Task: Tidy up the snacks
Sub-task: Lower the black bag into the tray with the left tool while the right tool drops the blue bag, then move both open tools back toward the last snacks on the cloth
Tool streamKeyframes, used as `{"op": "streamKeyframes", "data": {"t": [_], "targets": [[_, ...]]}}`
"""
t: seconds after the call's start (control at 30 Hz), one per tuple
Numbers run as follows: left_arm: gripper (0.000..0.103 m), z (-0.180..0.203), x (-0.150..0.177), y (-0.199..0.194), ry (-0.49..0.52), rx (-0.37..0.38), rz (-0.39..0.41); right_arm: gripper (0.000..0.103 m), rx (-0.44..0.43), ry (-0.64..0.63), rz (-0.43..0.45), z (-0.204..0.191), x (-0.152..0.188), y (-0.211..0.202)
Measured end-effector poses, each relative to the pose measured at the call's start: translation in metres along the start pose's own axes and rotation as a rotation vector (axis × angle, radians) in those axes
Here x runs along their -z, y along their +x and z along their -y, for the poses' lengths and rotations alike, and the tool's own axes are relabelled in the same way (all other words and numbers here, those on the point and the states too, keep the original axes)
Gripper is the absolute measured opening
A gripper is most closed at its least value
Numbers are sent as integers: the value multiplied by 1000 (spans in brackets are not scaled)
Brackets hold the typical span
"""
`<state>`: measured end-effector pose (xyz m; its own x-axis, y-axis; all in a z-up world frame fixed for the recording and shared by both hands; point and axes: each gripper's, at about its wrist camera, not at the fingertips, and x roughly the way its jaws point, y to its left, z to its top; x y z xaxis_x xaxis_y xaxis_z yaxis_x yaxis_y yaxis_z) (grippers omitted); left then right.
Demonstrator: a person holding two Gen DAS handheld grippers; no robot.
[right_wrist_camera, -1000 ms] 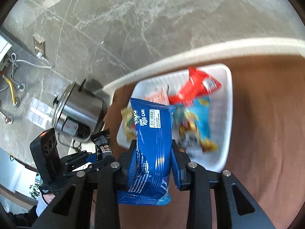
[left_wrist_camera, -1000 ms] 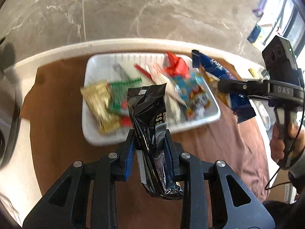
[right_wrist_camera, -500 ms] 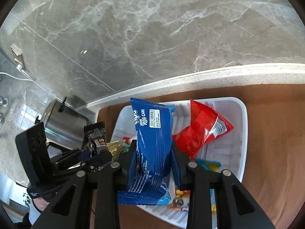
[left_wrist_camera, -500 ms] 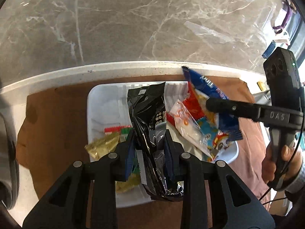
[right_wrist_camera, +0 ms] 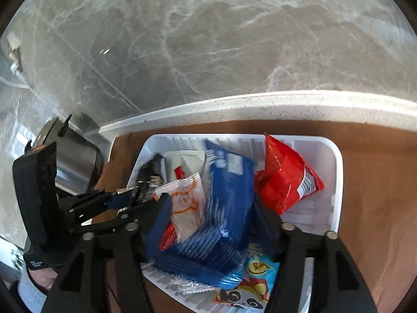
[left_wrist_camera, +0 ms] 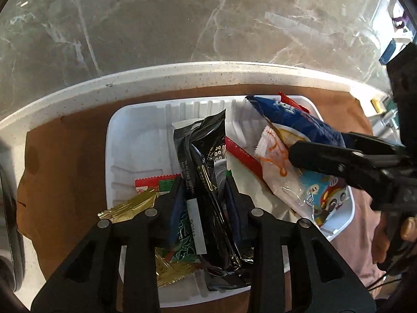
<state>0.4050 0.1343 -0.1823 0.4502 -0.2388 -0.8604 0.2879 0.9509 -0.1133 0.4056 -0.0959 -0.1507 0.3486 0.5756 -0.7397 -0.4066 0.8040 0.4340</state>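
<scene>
Right wrist: claw (right_wrist_camera: 212,206) wider than before

White tray (left_wrist_camera: 135,140), marbled grey wall (left_wrist_camera: 156,18)

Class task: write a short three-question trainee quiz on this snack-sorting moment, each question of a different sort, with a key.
1. True or false: the left gripper grips a glossy black snack packet above the white plastic tray.
2. Multiple choice: which packet sits between the fingers of the right gripper?
A. the red crinkly chip bag
B. the blue roll-cake wrapper
C. the gold foil packet
3. Fill in: the tray rests on a ____ mat laid on the white speckled counter.

Key: 1 true; 2 B; 3 brown.
</scene>
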Motion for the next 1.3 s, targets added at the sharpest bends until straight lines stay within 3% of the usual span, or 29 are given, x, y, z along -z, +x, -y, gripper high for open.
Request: {"op": "streamKeyframes", "data": {"t": [0.03,0.1,0.57,0.9,1.3], "targets": [[34,1,0,-1,2,-6,5,73,7,-14,11,-3,0,-2],[49,3,-2,-4,1,-19,25,78,24,-37,40,-5,-1,-9],[53,15,-4,-66,-27,-53,187,84,123,-138,189,-22,4,-76],[56,31,43,-124,-64,-14,216,86,173,-192,238,-39,31,-120],[57,56,110,-165,-93,2,202,87,148,-217,236,-54,72,-149]]}}
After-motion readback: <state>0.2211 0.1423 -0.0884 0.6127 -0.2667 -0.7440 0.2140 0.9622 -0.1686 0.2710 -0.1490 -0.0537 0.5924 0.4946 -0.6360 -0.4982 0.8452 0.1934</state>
